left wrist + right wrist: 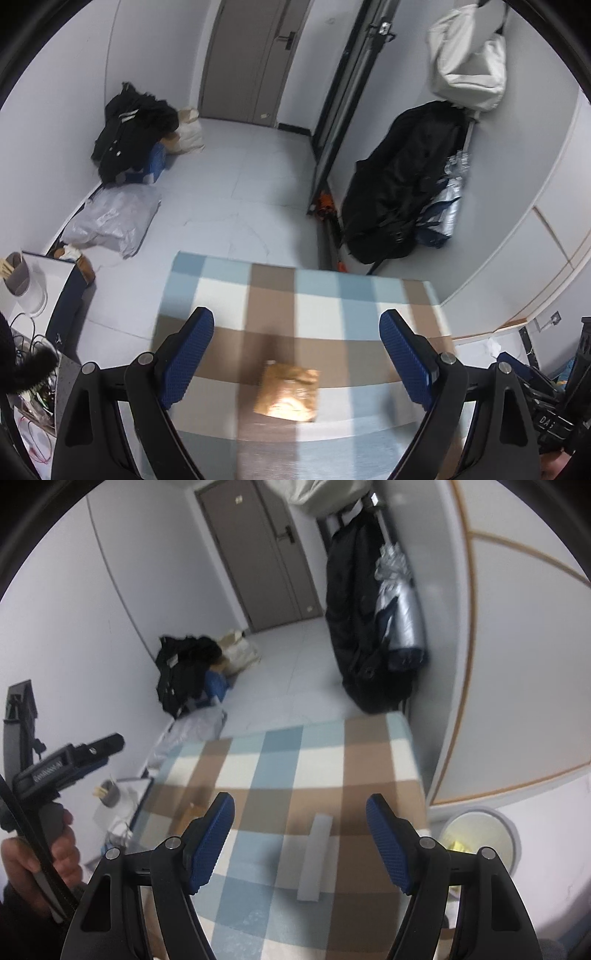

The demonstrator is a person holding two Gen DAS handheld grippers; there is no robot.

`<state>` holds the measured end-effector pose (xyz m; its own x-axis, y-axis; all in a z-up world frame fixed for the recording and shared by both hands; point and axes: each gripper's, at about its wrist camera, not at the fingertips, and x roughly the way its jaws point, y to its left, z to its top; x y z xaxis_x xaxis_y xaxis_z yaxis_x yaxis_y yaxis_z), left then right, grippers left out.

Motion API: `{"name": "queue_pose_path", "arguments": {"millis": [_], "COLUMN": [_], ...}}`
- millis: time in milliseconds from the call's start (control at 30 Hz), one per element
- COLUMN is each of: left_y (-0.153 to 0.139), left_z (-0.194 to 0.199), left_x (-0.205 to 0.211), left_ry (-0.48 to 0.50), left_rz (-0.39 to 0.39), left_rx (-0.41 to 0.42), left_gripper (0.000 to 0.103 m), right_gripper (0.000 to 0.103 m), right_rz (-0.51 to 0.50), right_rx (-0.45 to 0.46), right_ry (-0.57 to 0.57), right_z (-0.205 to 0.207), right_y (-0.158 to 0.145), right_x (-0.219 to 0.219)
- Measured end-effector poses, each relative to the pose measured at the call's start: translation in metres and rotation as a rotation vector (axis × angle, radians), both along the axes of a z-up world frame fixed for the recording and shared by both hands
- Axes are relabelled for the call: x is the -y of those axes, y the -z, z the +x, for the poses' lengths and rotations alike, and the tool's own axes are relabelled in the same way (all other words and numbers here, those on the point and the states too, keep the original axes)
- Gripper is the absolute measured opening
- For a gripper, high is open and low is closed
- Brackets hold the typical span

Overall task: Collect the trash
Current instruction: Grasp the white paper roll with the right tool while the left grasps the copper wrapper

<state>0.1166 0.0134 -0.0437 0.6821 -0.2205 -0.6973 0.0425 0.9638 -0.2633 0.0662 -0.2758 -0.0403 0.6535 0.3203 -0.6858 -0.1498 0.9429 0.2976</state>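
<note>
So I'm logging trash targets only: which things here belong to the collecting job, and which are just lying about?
Job:
- crumpled golden-brown wrapper on the checked blanket
- flat white foam strip
- round white bin
- left gripper and right gripper, jaws open

Lying about:
- black coat heap
- grey plastic bag
- hanging black jacket

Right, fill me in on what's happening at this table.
A person is clearing trash off a checked tablecloth with two handheld grippers. The left gripper is open, with a crumpled brown wrapper lying between its fingers in its camera's view. The right gripper is open too, facing a white foam strip. Neither piece is gripped yet. A white bin sits beside the table.
</note>
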Motion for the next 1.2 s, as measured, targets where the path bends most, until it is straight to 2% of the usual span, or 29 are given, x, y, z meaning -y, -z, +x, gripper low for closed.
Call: {"name": "queue_pose_path", "arguments": {"millis": [300, 367, 433, 567, 633, 733, 800, 867, 900, 1033, 1200], "left_y": [0.033, 0.035, 0.037, 0.041, 0.041, 0.041, 0.043, 0.047, 0.049, 0.055, 0.068], "left_z": [0.015, 0.017, 0.02, 0.02, 0.02, 0.02, 0.021, 0.022, 0.024, 0.023, 0.02], "left_x": [-0.023, -0.024, -0.025, -0.03, -0.034, -0.039, -0.041, -0.04, -0.04, -0.031, -0.016], "left_ry": [0.018, 0.026, 0.042, 0.046, 0.05, 0.043, 0.046, 0.058, 0.066, 0.117, 0.191], "left_rz": [-0.02, -0.029, -0.03, -0.023, -0.029, -0.034, -0.046, -0.053, -0.055, -0.033, -0.007], "left_rx": [-0.091, -0.103, -0.114, -0.128, -0.127, -0.127, -0.136, -0.161, -0.172, -0.209, -0.252], "left_gripper": [0.089, 0.089, 0.089, 0.089, 0.089, 0.089, 0.089, 0.089, 0.089, 0.089, 0.089], "right_gripper": [0.073, 0.069, 0.06, 0.051, 0.043, 0.037, 0.035, 0.029, 0.021, 0.012, 0.008], "right_rz": [-0.081, -0.09, -0.096, -0.119, -0.136, -0.136, -0.15, -0.181, -0.19, -0.196, -0.158], "right_rx": [-0.111, -0.137, -0.169, -0.209, -0.229, -0.243, -0.246, -0.245, -0.242, -0.245, -0.218], "right_ry": [-0.014, -0.007, -0.005, 0.0, 0.0, -0.001, 0.002, 0.012, 0.015, 0.008, 0.0], "right_z": [0.026, 0.033, 0.039, 0.048, 0.051, 0.053, 0.054, 0.054, 0.054, 0.053, 0.045], "right_y": [0.042, 0.051, 0.062, 0.078, 0.085, 0.09, 0.092, 0.094, 0.094, 0.092, 0.085], "right_x": [-0.025, -0.027, -0.028, -0.033, -0.036, -0.039, -0.042, -0.043, -0.043, -0.041, -0.036]}}
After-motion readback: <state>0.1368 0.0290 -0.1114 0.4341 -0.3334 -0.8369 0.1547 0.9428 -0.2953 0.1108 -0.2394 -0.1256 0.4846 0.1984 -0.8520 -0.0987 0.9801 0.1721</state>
